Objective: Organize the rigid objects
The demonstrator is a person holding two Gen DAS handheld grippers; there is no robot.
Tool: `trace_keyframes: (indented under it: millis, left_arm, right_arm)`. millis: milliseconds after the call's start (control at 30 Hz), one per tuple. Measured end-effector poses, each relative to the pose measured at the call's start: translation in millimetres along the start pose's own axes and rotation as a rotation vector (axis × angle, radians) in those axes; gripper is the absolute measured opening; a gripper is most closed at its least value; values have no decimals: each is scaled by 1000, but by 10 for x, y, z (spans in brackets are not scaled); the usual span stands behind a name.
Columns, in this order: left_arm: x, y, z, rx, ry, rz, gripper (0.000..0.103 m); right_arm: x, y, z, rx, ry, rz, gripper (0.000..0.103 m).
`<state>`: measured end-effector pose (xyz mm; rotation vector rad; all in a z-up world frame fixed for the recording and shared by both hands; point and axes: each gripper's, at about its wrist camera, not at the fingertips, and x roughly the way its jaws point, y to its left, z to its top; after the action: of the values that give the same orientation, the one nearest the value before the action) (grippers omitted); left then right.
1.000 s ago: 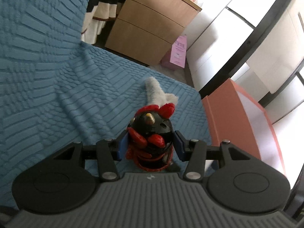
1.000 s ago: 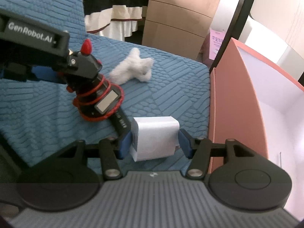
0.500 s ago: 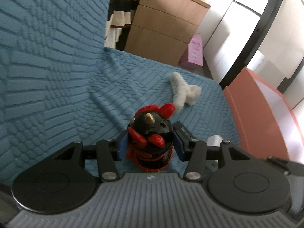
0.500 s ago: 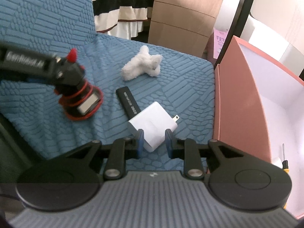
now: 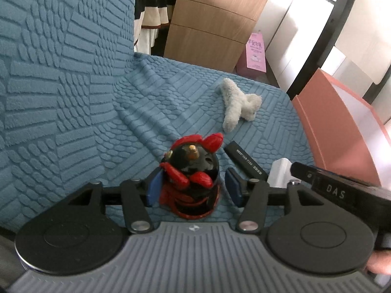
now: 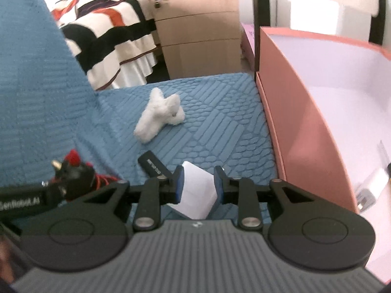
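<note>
Blue-padded left tool (image 5: 191, 186) straddled, apparently unclamped, a black-and-red tripod head (image 5: 190, 178); right tool (image 6: 197, 187) grasped a white charger (image 6: 195, 193) beside the pink box (image 6: 300, 122).

It was a bedroom in a home. A sofa (image 5: 73, 78) in textured blue cover filled the foreground, and beside it stood a bed with a striped blanket (image 6: 107, 31) in black, white and orange. A wooden drawer cabinet (image 5: 215, 22) with a small padlock stood behind, near a window frame (image 5: 325, 24) and a pink box (image 6: 300, 112).
</note>
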<state>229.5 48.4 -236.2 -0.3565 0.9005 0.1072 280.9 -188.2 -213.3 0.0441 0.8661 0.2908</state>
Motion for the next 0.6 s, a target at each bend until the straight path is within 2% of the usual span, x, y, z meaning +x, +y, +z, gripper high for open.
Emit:
trace_keyframes:
  millis: [33,67,100,167,200,333,433,600]
  left_arm:
    - [8,9,10,-10,4,-4,64]
    - [10,12,19,-17,4,-8,66]
    - [9,14,24,-20,3,-9,67]
    - [9,13,36,-21,0,-10,69]
    - [9,9,42,-20,-1,-8,70]
    - [15,-20,62,-3,-2,7,72]
    - [12,-25,67,-1,-6,12,73]
    - [20,15,79,-21,-6,17,74]
  right_arm:
    - [14,-22,1,22,6,9,30]
    - [27,-40,1,42,10,14,36]
    - [33,-53,-6,58,9,14,45]
    - [40,-64,-13,83,6,10,57]
    - [42,-68,-13,95,4,12,60]
    - [97,-88,-10,152,17,33,62]
    - [181,-84,-39,184,48,36,68]
    - [279,-114,-91,219,85,25,67]
